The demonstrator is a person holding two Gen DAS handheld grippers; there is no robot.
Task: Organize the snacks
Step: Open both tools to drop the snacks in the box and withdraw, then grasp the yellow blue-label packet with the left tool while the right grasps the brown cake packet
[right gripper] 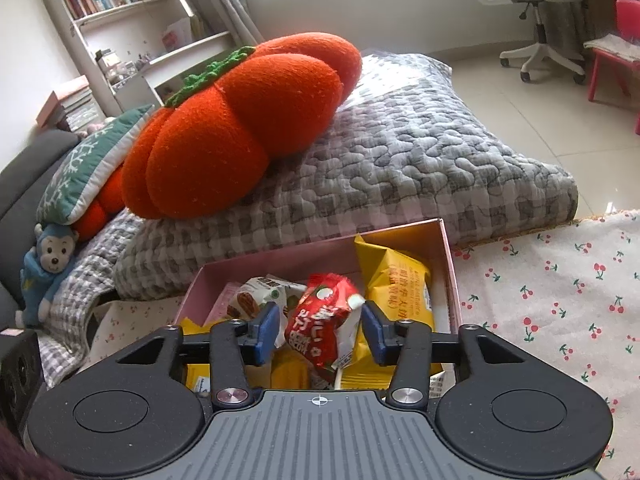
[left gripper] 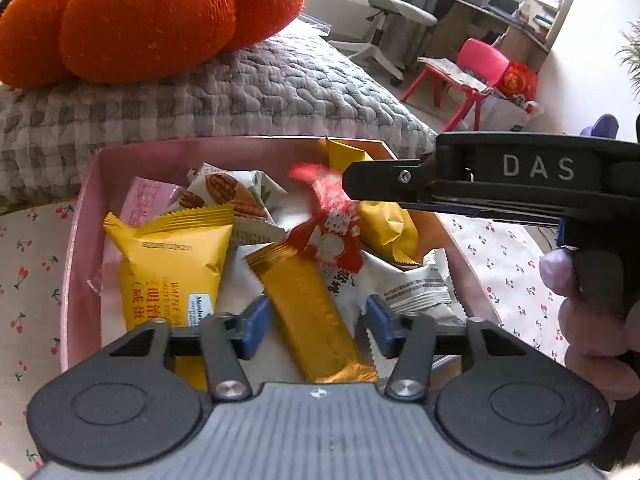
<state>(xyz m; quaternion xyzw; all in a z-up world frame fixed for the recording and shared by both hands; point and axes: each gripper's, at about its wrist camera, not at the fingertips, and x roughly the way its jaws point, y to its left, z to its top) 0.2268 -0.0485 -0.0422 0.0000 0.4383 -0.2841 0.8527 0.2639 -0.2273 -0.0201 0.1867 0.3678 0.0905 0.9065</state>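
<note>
Blue pads on my left gripper (left gripper: 314, 330) stand apart over the near end of the pink box (left gripper: 80, 216), with a gold bar (left gripper: 310, 312) lying between them; they do not press on it, so I judge that bar let go into the box. Just beside it lie a yellow packet (left gripper: 172, 268) to one side and a white packet (left gripper: 416, 292) to the other, both resting on the heap.

My right gripper (right gripper: 320, 330) hangs over the same box (right gripper: 448, 248), partly open, with a red packet (right gripper: 320, 328) between its pads. A gap shows along one pad; whether the other pad touches the wrapper's white corner I cannot tell, so I read the packet as released rather than gripped. In the left view that red packet (left gripper: 332, 224) is blurred under the right gripper's tip.

Further in, a second yellow packet (right gripper: 396, 284) leans on the far wall, next to walnut-print packets (right gripper: 260, 300).

The step in hand, as I judge it, is dropping snacks into the box. Next I would lift both grippers clear without snagging wrappers, then look for any snack outside; none shows on the cherry cloth (right gripper: 560, 300).

Beyond the box lie a grey quilt (right gripper: 420, 152) and an orange cushion (right gripper: 240, 128).
</note>
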